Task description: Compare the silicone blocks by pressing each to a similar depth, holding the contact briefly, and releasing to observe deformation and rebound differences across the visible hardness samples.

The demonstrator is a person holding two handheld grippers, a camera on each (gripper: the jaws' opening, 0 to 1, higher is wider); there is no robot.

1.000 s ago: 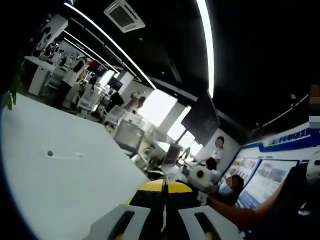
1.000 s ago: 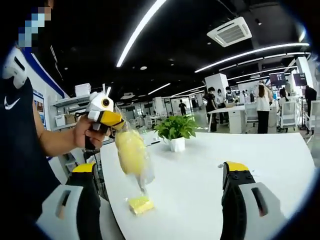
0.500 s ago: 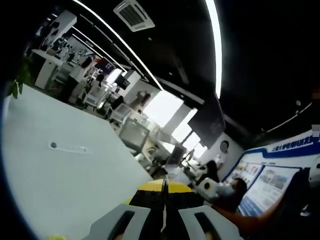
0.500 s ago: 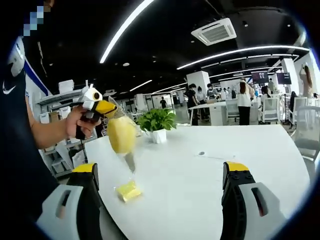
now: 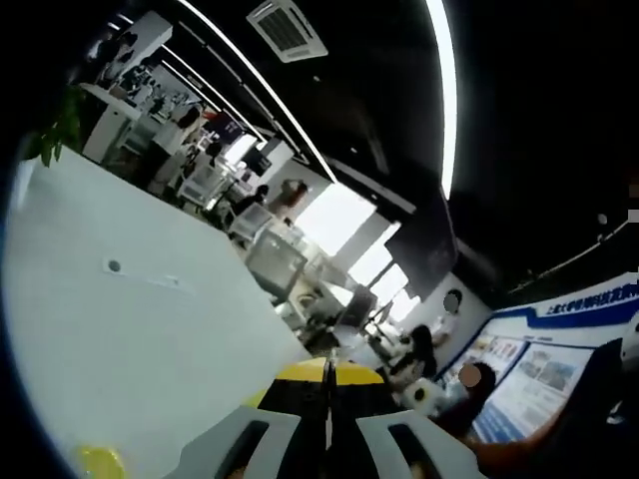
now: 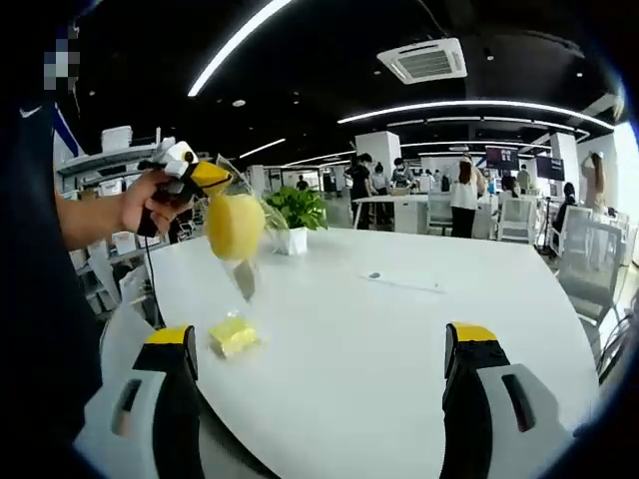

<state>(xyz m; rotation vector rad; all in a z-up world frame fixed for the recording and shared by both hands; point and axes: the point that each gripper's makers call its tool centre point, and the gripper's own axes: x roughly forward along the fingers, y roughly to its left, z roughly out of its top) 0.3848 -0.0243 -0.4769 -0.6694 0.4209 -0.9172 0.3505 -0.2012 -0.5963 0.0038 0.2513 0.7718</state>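
- Open-plan office w/ dark ceiling, long light strips (image 6: 250,35), ceiling AC vent (image 6: 423,61); people standing near desks in bkgd of right gripper view.
- Big white table (image 6: 399,339) takes up most of lower half of right gripper view; same table (image 5: 120,339) at left in left gripper view.
- Potted plant (image 6: 296,215) on table's far side, behind the hanging bag.
- Right gripper (image 6: 324,409): jaws wide apart, nothing between them, above the table's near edge.
- Left gripper (image 6: 195,178) held up in a hand (image 6: 150,200) at left of right gripper view; in its own view (image 5: 327,444) the jaws are closed together, pinching top of a clear bag (image 6: 240,239).
- Bag hangs down over table, yellow silicone block (image 6: 235,226) inside it, clear of the surface.
- Second yellow block (image 6: 234,335) lies flat on table, below the bag, not touching it; yellow bit (image 5: 102,463) at bottom left of left gripper view.
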